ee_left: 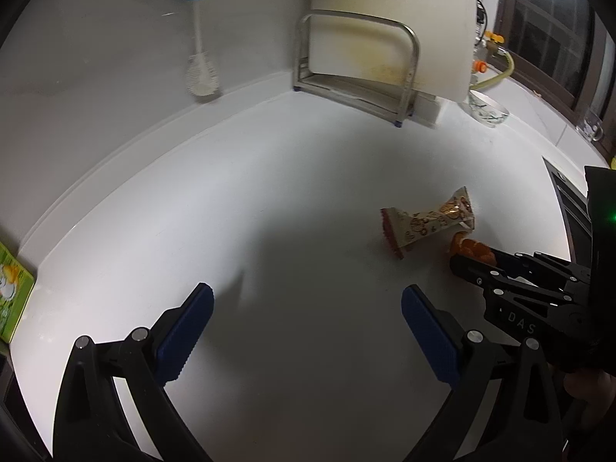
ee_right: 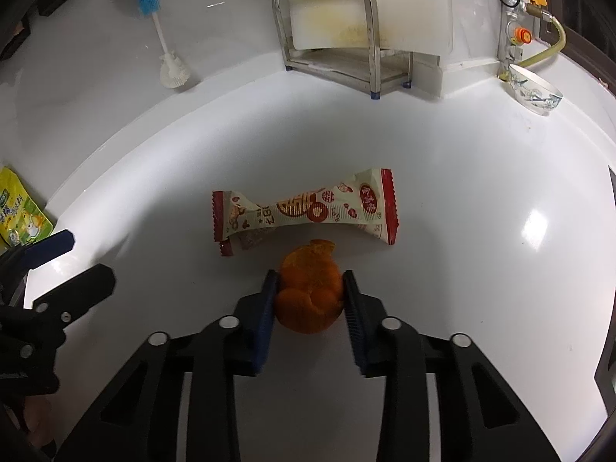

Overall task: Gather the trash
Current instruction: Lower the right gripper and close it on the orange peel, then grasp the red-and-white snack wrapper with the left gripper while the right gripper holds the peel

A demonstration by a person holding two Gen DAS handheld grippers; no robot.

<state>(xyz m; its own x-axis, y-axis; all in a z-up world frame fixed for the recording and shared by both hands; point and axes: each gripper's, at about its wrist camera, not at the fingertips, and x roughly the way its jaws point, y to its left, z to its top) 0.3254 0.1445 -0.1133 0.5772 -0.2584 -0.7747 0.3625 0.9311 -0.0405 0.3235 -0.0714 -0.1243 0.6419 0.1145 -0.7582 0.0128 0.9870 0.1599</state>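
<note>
- Right gripper (ee_right: 310,288) pinching the orange peel (ee_right: 310,296), pads on both sides; peel sits on the white counter (ee_right: 462,269), just near of the snack wrapper (ee_right: 304,211) and touching or almost touching it.
- Left gripper (ee_left: 308,331) spread wide, nothing btwn pads, over bare counter to the left of the trash.
- Risk: peel is curled, soft, w/ loose flaps. Squeeze may fold or tear it, so a piece could drop on lift.
- Risk: far flap rests by the wrapper edge; a lift might drag the wrapper along or nudge it.
- Containers: patterned bowl (ee_right: 535,92) far right near the wall, tilted, inside not visible, can't tell contents. Metal rack (ee_right: 331,38) at far centre holds a cutting board (ee_right: 346,7). No bin in view.
</note>
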